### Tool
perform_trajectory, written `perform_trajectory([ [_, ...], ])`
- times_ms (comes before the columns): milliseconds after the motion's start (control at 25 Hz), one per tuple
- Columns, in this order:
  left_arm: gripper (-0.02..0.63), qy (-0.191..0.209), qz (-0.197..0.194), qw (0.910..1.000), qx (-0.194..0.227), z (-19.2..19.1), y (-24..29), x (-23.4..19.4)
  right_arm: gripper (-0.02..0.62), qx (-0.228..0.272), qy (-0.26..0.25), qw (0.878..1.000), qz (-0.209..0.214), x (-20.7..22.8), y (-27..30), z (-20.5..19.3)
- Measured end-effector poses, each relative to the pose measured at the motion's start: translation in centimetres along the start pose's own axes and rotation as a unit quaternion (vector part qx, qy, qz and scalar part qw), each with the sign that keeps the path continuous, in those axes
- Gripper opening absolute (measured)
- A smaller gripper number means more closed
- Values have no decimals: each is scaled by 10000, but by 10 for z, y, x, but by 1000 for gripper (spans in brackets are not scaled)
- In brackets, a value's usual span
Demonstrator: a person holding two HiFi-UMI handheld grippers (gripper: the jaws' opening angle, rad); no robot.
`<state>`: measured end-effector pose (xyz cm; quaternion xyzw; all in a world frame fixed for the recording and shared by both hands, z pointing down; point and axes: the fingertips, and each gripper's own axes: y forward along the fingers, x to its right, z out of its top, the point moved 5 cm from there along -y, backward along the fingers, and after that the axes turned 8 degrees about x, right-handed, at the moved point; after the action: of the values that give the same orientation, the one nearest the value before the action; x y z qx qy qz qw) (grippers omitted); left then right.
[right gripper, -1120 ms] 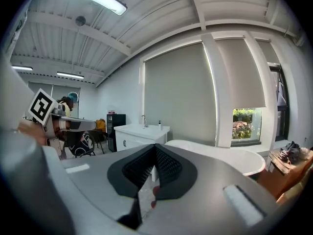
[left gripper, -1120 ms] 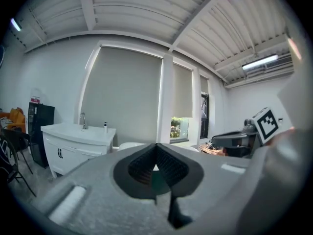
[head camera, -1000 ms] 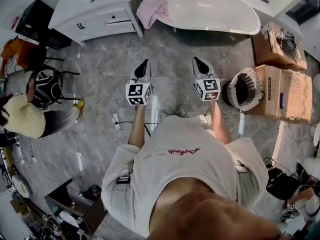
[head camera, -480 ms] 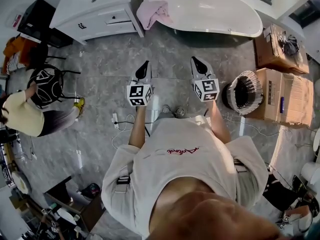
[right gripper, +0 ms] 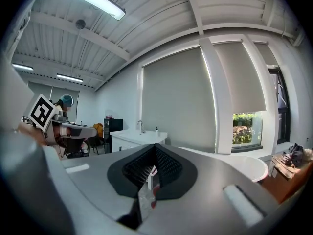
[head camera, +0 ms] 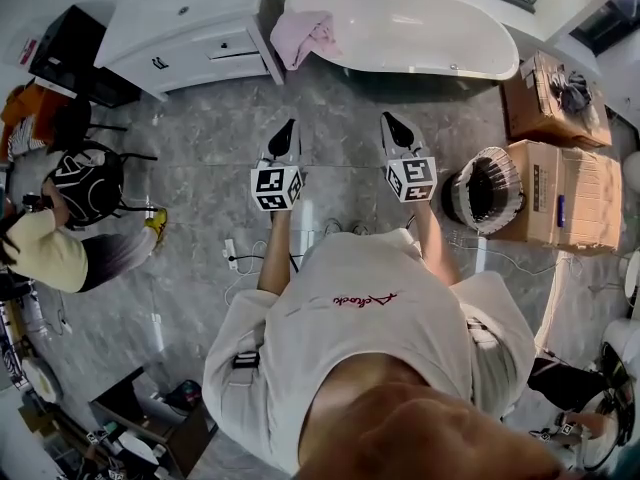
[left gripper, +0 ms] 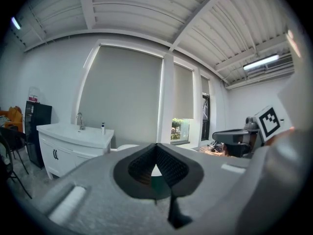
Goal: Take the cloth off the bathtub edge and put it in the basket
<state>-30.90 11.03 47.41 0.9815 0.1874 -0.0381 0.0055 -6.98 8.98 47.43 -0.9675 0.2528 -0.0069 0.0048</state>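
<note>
Grey stone floor runs up to a white bathtub (head camera: 420, 28) along the far wall, and the pink cloth (head camera: 305, 36) hangs over its rim at the end nearest the vanity cabinet (head camera: 190, 33) — not yet touched. The person stands well back from it with the left hand-held gripper (head camera: 286, 133) and the right hand-held gripper (head camera: 394, 126) held out side by side, both clenched on nothing. The basket (head camera: 487, 183) stands on the floor to the right, well apart from the cloth, just beside cardboard boxes (head camera: 560, 188). I'd worry that a pinch on one loose fold could let the cloth slide into the tub or drop on the way to the basket; the cables (head camera: 240, 253) by the feet could also catch a step. Against a second ago little differs — the cloth lies where it did, the jaws are just as shut, and only the seated person (head camera: 60, 238) at left has shifted a little.
</note>
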Motion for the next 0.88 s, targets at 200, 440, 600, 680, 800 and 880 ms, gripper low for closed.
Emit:
perform_trajectory([
  [200,0,-85,2,10000,28,2,7,-24,6,-58,22,10000,-71,-7,20,-3],
  [440,0,-197,-79,9997,117,1,11,-54,6,-68,-53,9999,-123,-22,44,-6],
  [600,0,-237,-120,9996,127,0,13,-68,6,-104,-64,9998,-167,-29,53,-9],
  [680,0,-235,-161,9995,122,0,13,-71,6,-132,-60,9997,-199,-33,56,-12],
  [800,0,-224,-191,9995,75,-2,14,-80,6,-140,-54,9997,-211,-41,63,-13],
  [880,0,-231,-209,9995,52,-2,15,-85,6,-147,-49,9996,-221,-44,67,-14],
])
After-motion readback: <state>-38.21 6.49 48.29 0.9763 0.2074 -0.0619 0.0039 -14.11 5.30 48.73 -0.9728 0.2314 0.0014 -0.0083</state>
